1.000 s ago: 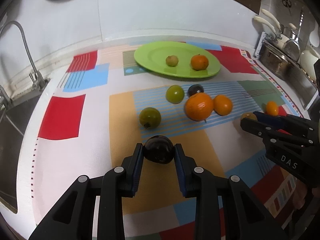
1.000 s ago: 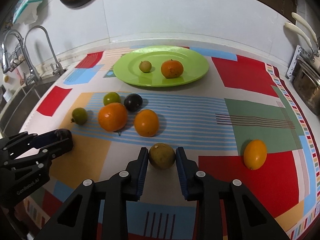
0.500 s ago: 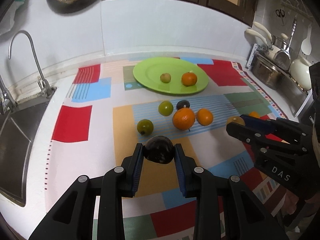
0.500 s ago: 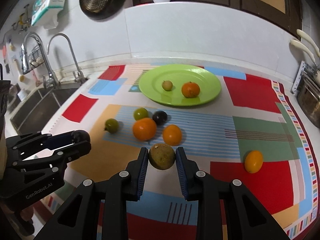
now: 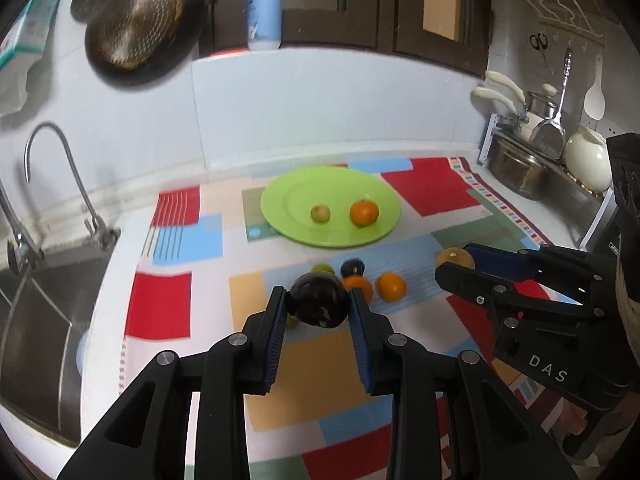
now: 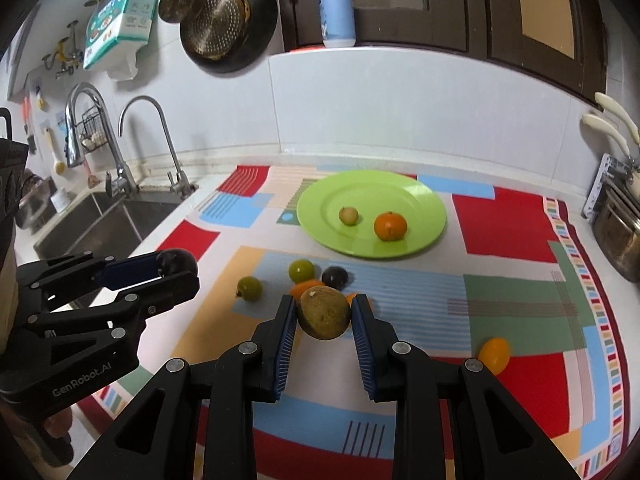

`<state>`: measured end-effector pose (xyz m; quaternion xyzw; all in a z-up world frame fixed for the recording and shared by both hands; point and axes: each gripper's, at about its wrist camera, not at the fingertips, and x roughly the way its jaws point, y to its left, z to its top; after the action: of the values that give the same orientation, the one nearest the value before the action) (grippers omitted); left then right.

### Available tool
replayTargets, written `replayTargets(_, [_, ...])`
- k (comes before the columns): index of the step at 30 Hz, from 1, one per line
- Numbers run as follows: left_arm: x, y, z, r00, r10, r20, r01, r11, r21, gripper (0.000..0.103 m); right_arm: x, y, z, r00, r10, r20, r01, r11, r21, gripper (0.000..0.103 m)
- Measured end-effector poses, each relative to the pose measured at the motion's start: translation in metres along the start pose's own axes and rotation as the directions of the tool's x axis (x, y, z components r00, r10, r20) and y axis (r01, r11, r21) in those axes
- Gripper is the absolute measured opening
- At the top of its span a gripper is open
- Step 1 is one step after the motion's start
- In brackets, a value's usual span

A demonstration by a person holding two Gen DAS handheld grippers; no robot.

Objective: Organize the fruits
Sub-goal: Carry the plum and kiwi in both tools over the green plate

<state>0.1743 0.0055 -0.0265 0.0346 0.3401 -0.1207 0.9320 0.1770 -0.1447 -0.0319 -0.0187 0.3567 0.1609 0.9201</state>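
My left gripper (image 5: 319,304) is shut on a dark purple fruit (image 5: 319,299) and holds it high above the patterned cloth. My right gripper (image 6: 324,312) is shut on a brownish-green fruit (image 6: 324,311), also lifted. The green plate (image 6: 371,213) at the back holds a small pale fruit (image 6: 348,215) and an orange (image 6: 390,226). On the cloth lie two green fruits (image 6: 250,288), a dark fruit (image 6: 335,276), oranges partly hidden behind the held fruit, and a yellow fruit (image 6: 495,355) at the right.
A sink (image 6: 100,220) with taps lies at the left. Pots and a dish rack (image 5: 532,160) stand at the right. A pan (image 6: 224,24) and a soap bottle (image 6: 337,8) are on the back wall.
Both grippers have risen from the cloth with their fruits, so the counter looks farther away and more of the wall shows.
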Motion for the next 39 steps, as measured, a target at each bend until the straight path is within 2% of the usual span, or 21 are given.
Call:
replayTargets(11, [0.012, -0.001, 0.036, 0.998, -0.04, 0.04, 0.038, 0.999, 0.039, 0.031, -0.001, -0.008, 0.03, 0.999, -0.017, 0.051, 0.018, 1.0, -0.003, 0.03])
replayTargets(22, [0.037, 0.006, 0.067, 0.997, -0.056, 0.051, 0.052, 0.996, 0.073, 0.031, 0.018, -0.019, 0.059, 0.999, -0.022, 0.042, 0.022, 1.0, -0.003, 0.03])
replayTargets(29, [0.059, 0.015, 0.089, 0.996, -0.079, 0.032, 0.076, 0.995, 0.072, 0.031, 0.033, -0.024, 0.083, 0.997, -0.053, 0.053, 0.054, 0.998, -0.021, 0.03])
replayTargets(39, [0.094, 0.021, 0.116, 0.997, -0.082, 0.001, 0.081, 0.992, 0.095, 0.031, 0.072, -0.04, 0.118, 0.998, -0.064, 0.007, 0.064, 0.998, -0.016, 0.03])
